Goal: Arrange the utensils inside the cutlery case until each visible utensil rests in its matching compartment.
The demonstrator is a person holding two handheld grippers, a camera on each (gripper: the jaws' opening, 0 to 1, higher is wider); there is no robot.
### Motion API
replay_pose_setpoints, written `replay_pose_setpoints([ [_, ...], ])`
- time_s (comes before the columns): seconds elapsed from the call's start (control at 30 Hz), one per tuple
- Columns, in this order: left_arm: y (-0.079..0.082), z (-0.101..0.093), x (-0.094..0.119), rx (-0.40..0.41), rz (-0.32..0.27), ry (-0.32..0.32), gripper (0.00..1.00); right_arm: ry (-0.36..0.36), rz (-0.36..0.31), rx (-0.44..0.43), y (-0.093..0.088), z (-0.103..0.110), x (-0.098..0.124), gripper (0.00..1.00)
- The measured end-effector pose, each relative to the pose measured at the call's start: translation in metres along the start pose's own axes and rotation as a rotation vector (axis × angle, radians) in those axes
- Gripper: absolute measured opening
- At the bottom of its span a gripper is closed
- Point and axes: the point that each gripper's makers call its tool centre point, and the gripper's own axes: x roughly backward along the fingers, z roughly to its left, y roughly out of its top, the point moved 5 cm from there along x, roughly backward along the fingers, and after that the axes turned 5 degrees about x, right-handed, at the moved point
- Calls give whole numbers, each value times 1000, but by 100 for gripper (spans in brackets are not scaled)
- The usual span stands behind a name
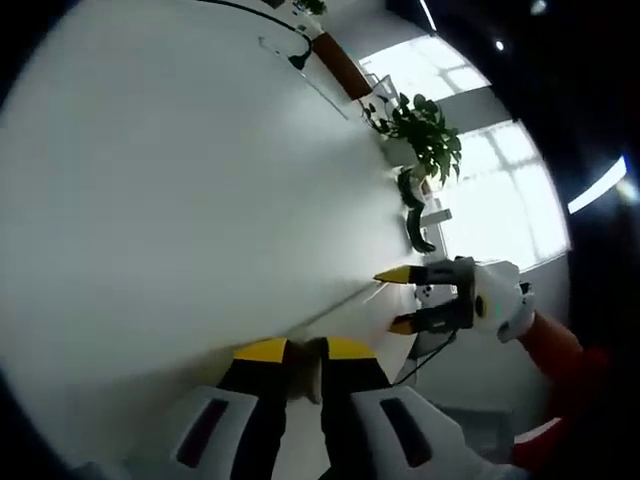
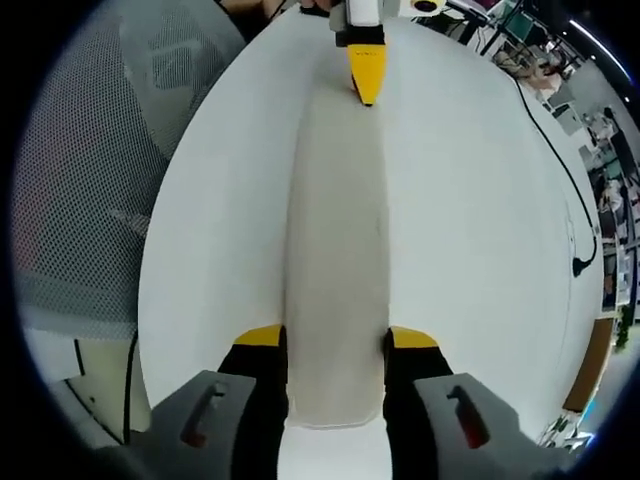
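A long plain beige cutlery case [image 2: 335,230] lies lengthwise on the white table [image 2: 470,230], its top smooth and shut. My right gripper [image 2: 335,338] straddles its near end, with both yellow-tipped jaws pressed against the case's long sides. At the far end, my left gripper [image 2: 367,85] has one yellow tip on top of the case. In the left gripper view, my left gripper [image 1: 305,350] has its jaws close together, with a pale strip of the case [image 1: 305,378] between them. Beyond it is the right gripper [image 1: 400,300], held by a white-gloved hand [image 1: 500,298] with a red sleeve.
A grey mesh chair [image 2: 100,160] stands off the table's left side. A black cable [image 2: 560,160] runs along the table's right part. A potted plant [image 1: 425,130] and bright windows [image 1: 500,190] lie past the table's edge.
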Motion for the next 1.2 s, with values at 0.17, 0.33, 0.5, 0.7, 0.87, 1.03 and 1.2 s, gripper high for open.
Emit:
replay_pose_setpoints([
  [0.17,4,-9,-9,-53,-3,50,13,-3,13,-10,0,0,0,36],
  [0.33,12,-7,2,-190,-75,127,22,-8,19,-22,0,0,0,36],
  [0.5,9,-29,26,-221,-129,27,41,-13,31,-42,3,-10,-3,36],
  [0.7,-9,-55,65,-414,-135,32,58,-4,43,-55,7,-23,-6,36],
  [0.87,-26,-72,99,-656,-125,142,67,2,73,-52,5,-39,-10,36],
  [1.03,-39,-87,129,-720,-143,175,67,7,85,-95,2,-59,-12,36],
  [1.2,-53,-93,144,-730,-127,246,74,-7,78,-98,1,-71,-11,36],
])
